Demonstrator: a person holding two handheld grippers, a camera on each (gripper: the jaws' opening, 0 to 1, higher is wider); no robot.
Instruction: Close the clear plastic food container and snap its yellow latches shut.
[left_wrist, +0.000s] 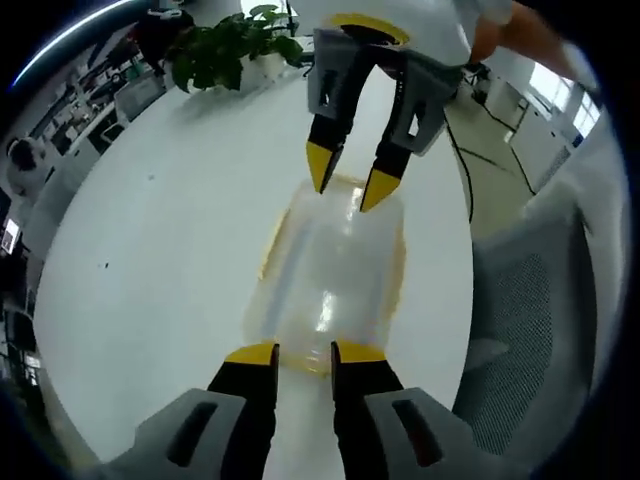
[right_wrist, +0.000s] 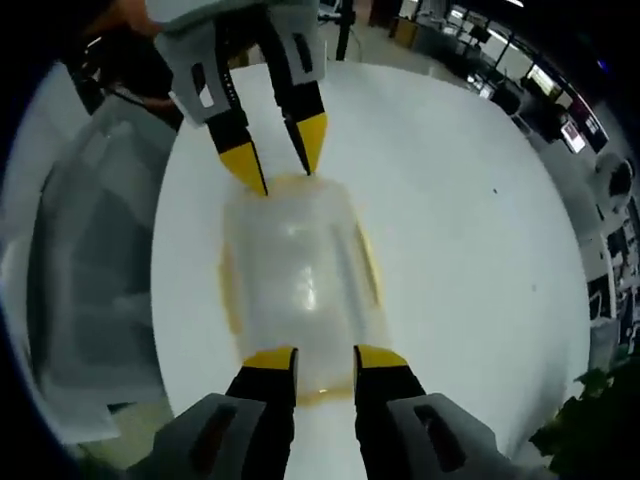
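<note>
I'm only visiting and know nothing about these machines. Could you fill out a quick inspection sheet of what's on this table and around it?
Surface: round white table, mostly bare.
Job's things: clear plastic food container with yellow latches, lid on.
Clutter: nothing seen.
Grippers: left gripper and right gripper at opposite ends of the container, jaws slightly apart.
Cables: dark cable beyond the table edge.
Surroundings: potted plant, grey mesh chair, office desks.

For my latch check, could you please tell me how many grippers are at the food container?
2. The left gripper is at one short end of the clear food container, and the right gripper is at the opposite end, both over the white table.
</note>
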